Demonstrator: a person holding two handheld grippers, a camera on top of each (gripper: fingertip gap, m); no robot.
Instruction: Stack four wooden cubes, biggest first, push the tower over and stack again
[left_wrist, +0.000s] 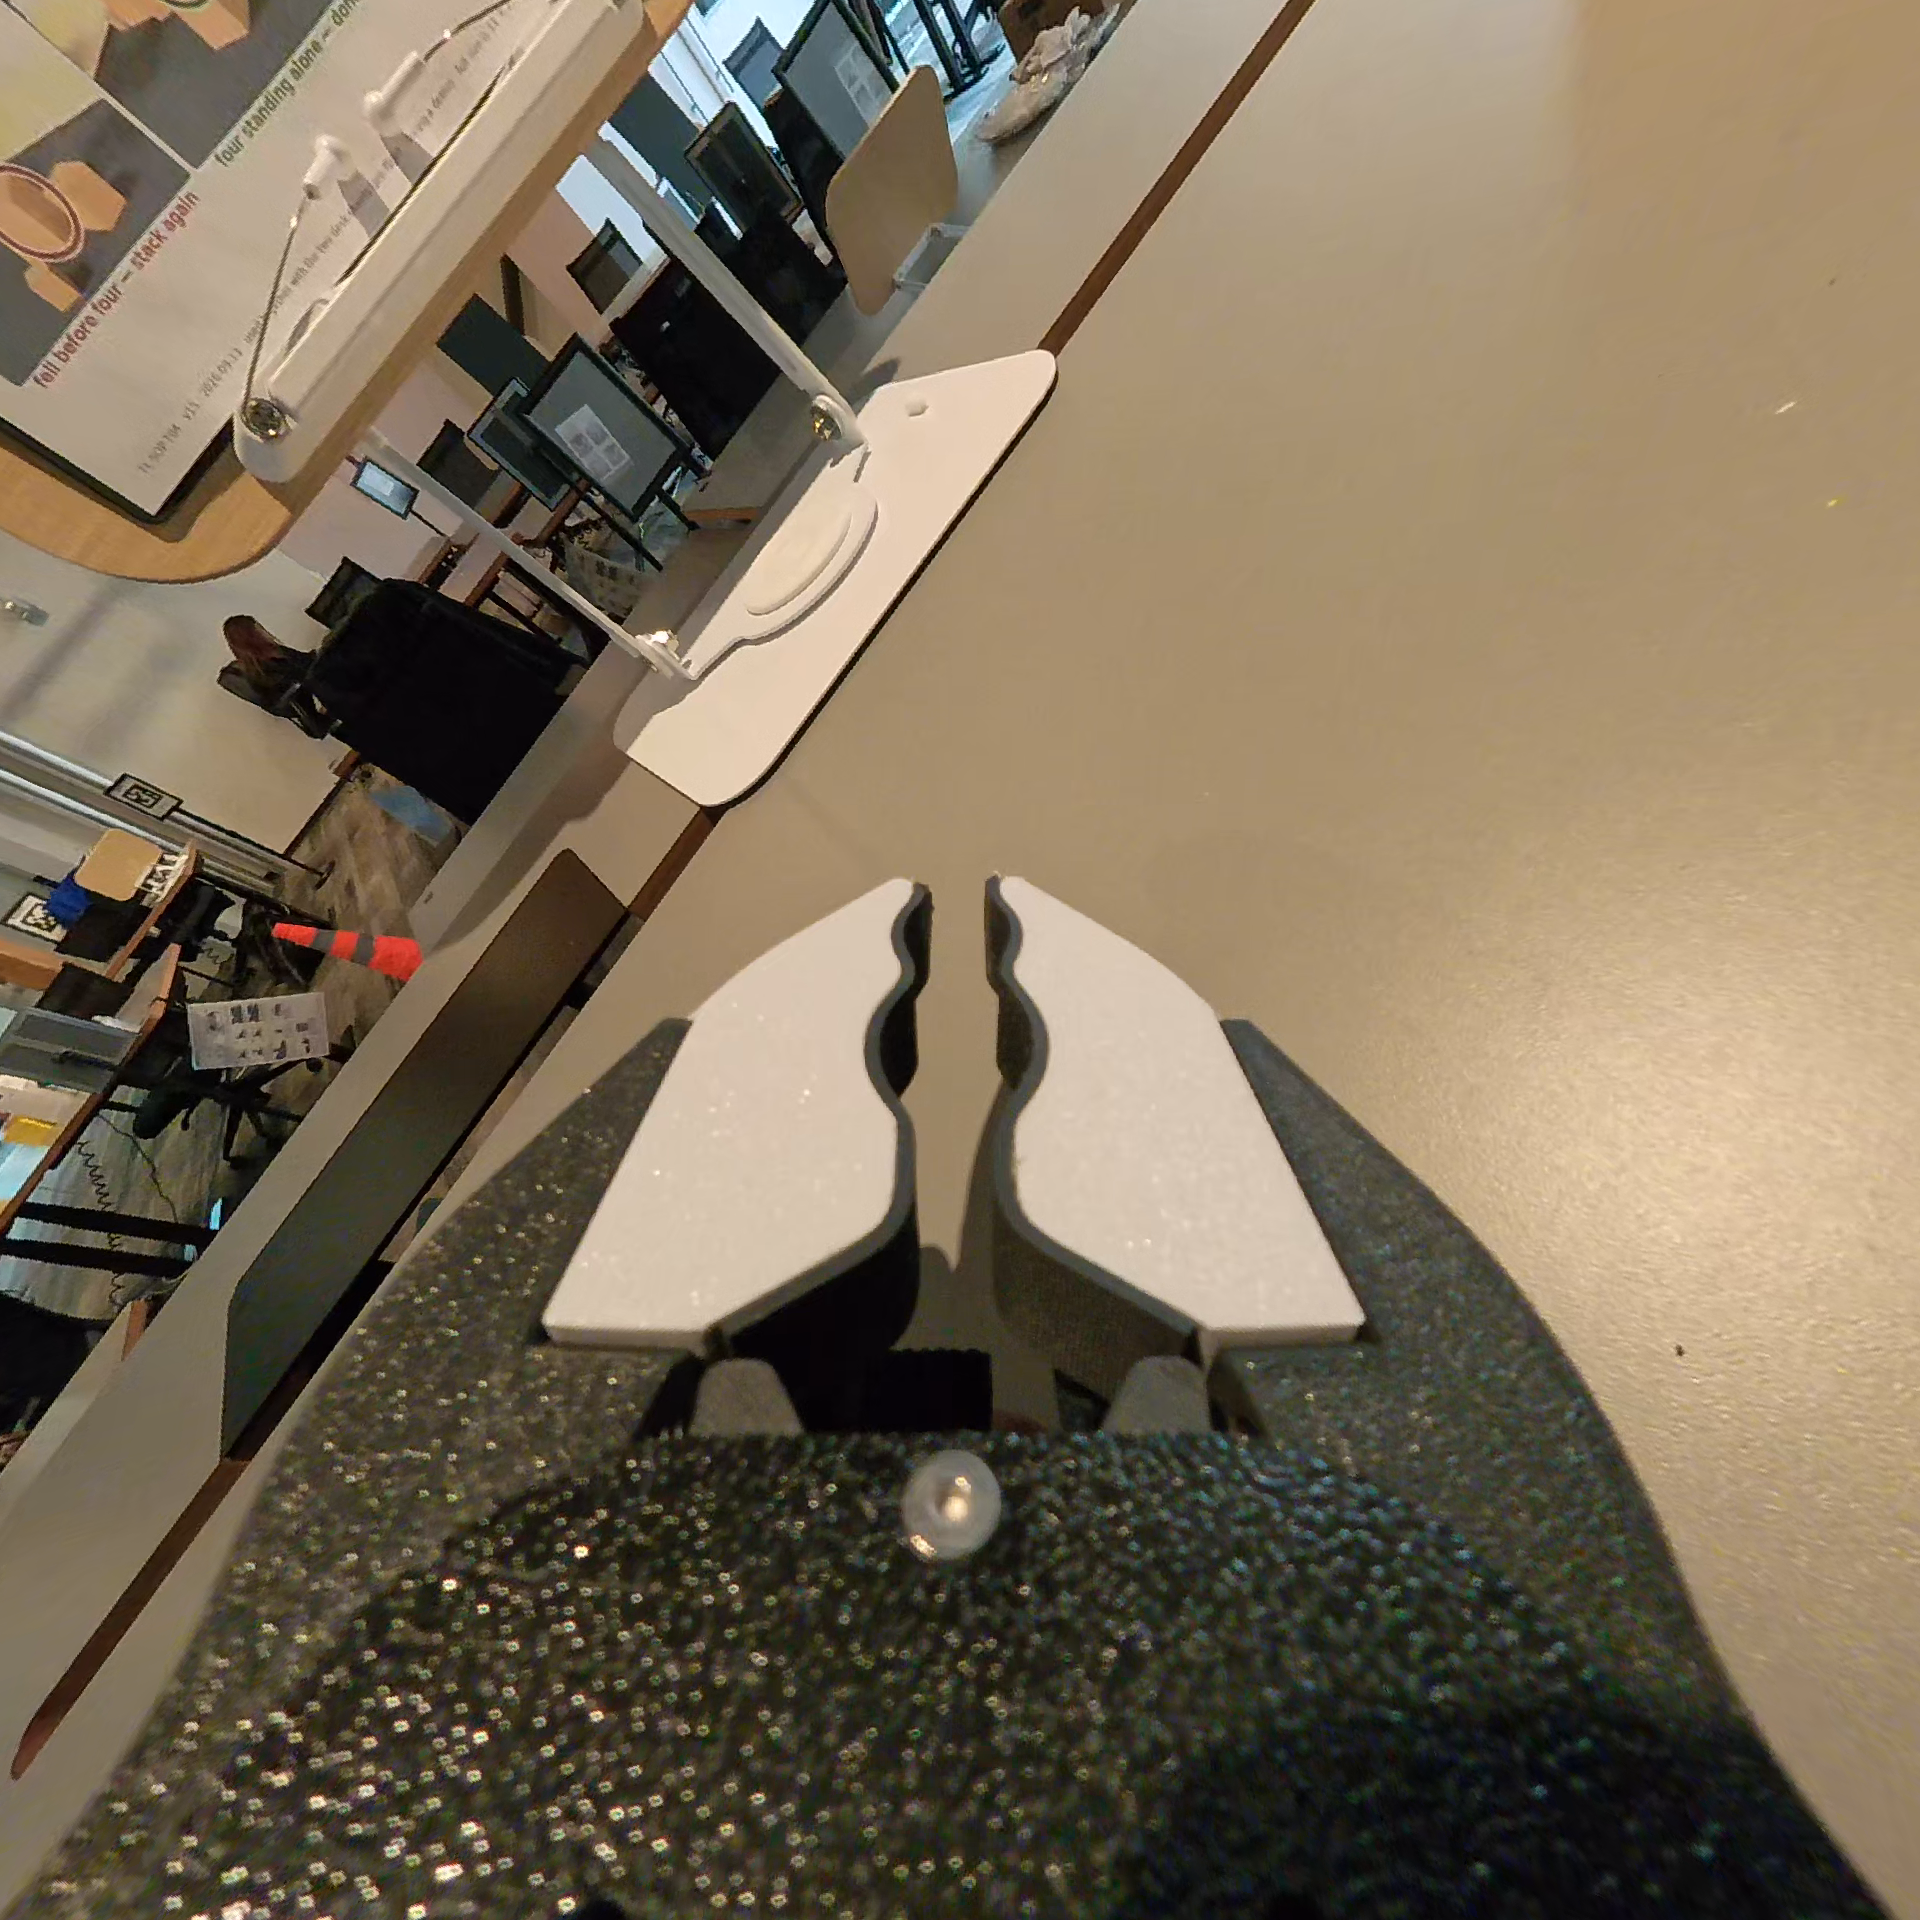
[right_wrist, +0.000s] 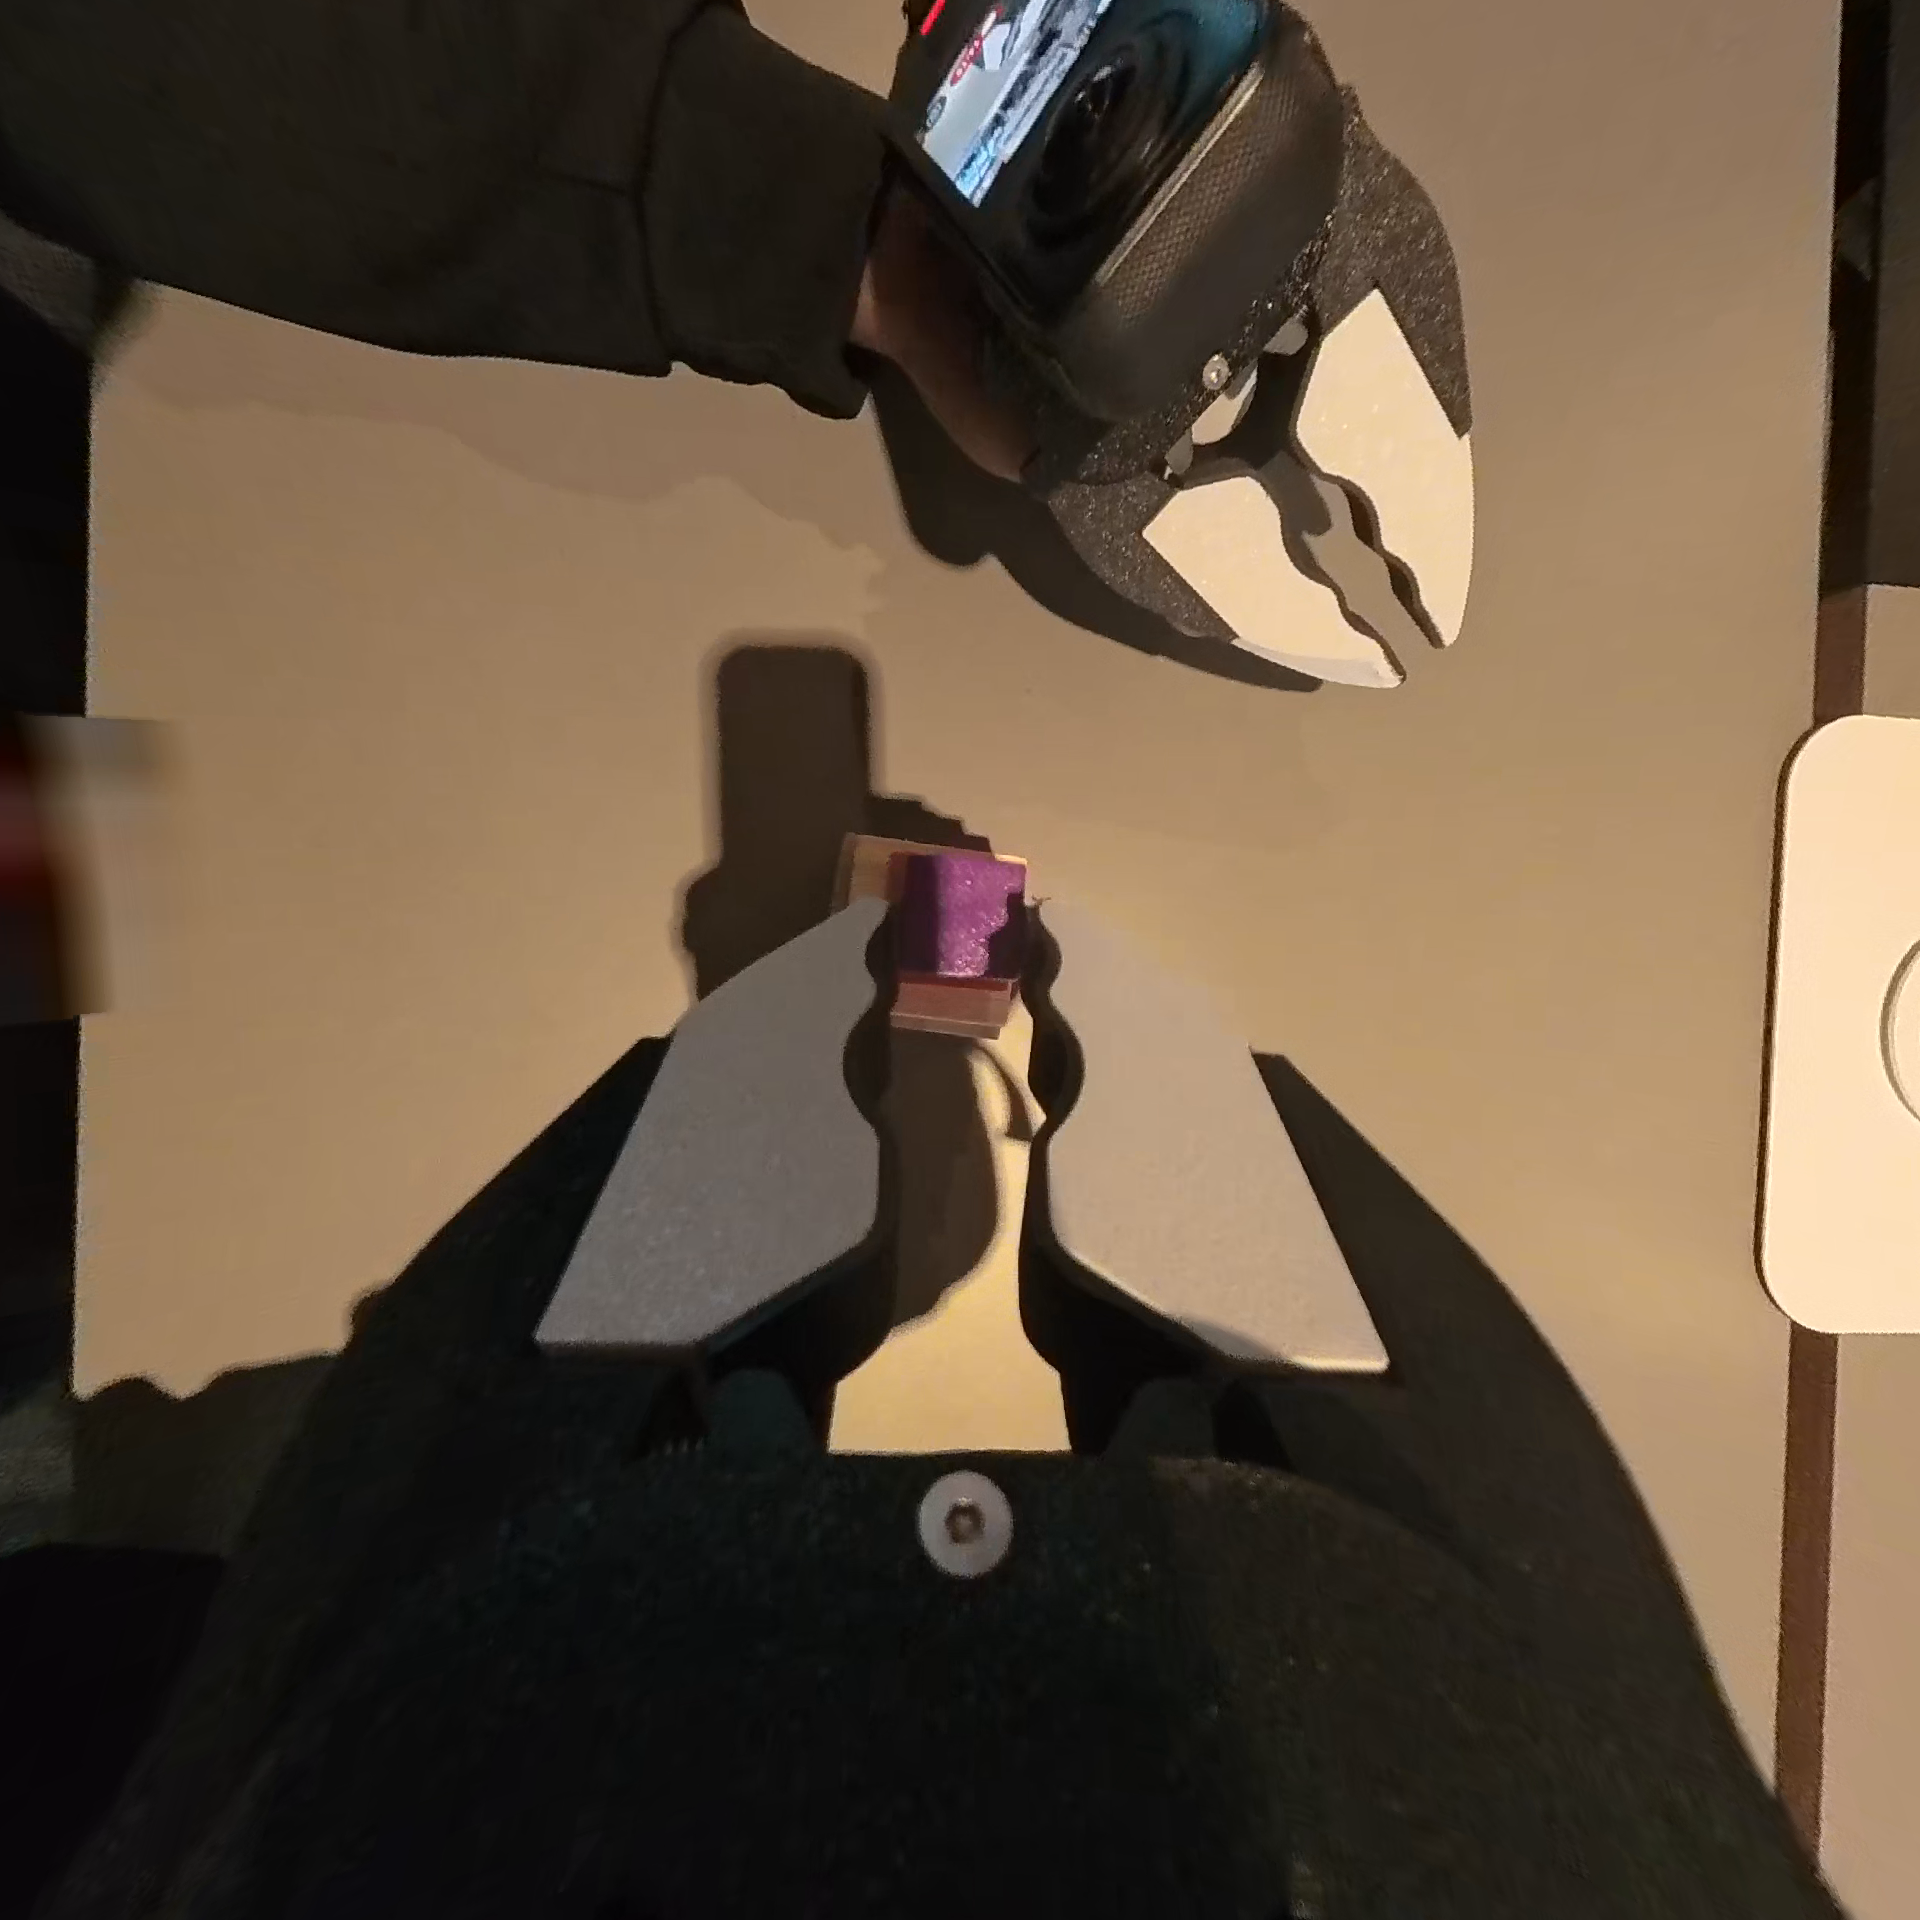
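Your right gripper (right_wrist: 956, 914) is clamped on the small purple-topped wooden cube (right_wrist: 954, 928) above the stacked wooden cubes (right_wrist: 865, 868); your left gripper (left_wrist: 958, 902), fingers nearly together and empty, hovers over the beige table (left_wrist: 1455, 727).

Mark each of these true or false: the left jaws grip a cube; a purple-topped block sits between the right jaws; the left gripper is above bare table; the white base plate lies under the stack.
1. The left gripper grips a cube. False: nothing is between its nearly closed jaws.
2. A purple-topped block sits between the right gripper's jaws. True.
3. The left gripper is above bare table. True.
4. The white base plate lies under the stack. False: it lies apart, at the table's edge.
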